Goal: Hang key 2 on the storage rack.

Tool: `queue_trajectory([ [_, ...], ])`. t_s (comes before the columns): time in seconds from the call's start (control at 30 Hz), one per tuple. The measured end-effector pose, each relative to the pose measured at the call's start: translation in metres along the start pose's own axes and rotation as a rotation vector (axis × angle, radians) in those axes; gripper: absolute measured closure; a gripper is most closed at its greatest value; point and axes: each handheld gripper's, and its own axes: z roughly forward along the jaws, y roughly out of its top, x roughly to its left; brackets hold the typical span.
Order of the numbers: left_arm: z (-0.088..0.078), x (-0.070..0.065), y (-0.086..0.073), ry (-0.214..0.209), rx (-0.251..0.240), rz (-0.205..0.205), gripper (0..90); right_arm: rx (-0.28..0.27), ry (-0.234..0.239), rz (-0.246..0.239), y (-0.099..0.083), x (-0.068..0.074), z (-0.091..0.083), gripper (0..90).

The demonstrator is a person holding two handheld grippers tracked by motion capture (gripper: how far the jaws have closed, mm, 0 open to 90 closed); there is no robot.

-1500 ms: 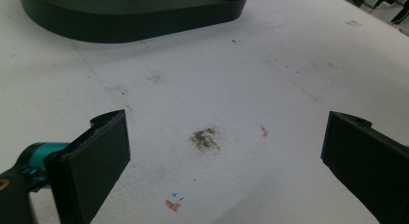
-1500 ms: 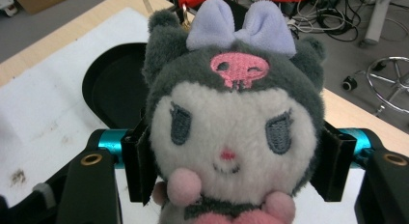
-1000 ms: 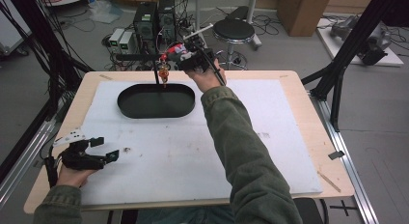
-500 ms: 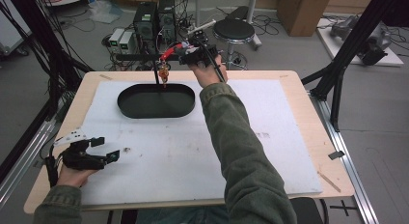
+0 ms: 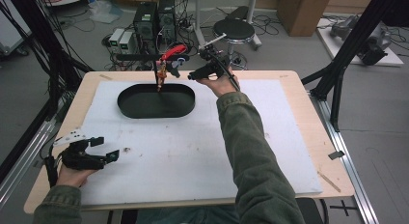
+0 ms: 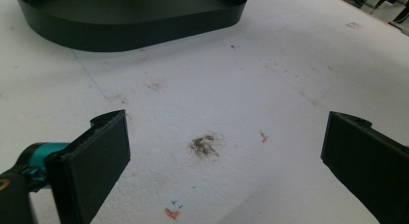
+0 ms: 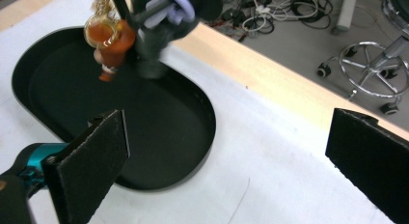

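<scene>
A black oval tray (image 5: 156, 102) lies on the white foam board (image 5: 202, 151). Behind it stands a thin black stand (image 5: 157, 69) from which an orange charm (image 5: 160, 79) (image 7: 112, 40) hangs on a gold ring over the tray, beside a red piece (image 5: 173, 52) and a purple loop (image 7: 173, 4). My right gripper (image 5: 187, 70) (image 7: 222, 171) is just right of the stand; its jaws have just been opening and now stand wide apart with nothing between them. My left gripper (image 5: 105, 149) (image 6: 222, 171) rests open at the near left, over bare stained board.
The wooden table edge (image 5: 289, 75) rims the board. Beyond the table's far edge are computer boxes (image 5: 154, 21), cables and a stool (image 5: 234, 28). Black frame legs (image 5: 337, 84) stand at the right. The tray's wall (image 6: 135, 33) lies ahead of the left gripper.
My right gripper has pulled back to the right and slightly down from the stand and opened its jaws; the charm and red piece stay hanging there. The left hand has kept still.
</scene>
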Motion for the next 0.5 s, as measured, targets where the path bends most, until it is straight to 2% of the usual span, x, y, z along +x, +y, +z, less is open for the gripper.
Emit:
queue_trajectory([
  [0.17, 0.001, -0.001, 0.000, -0.006, 0.015, 0.002, 3.7, -0.017, 0.066, 0.022, -0.011, -0.004, -0.013, 0.6],
  [0.37, 0.001, -0.003, 0.000, -0.010, 0.012, 0.001, 3.7, 0.006, 0.062, -0.028, -0.020, -0.007, -0.029, 0.6],
  [0.5, 0.003, -0.002, -0.001, -0.005, 0.024, 0.005, 3.7, -0.007, 0.079, -0.027, -0.024, -0.009, -0.041, 0.7],
])
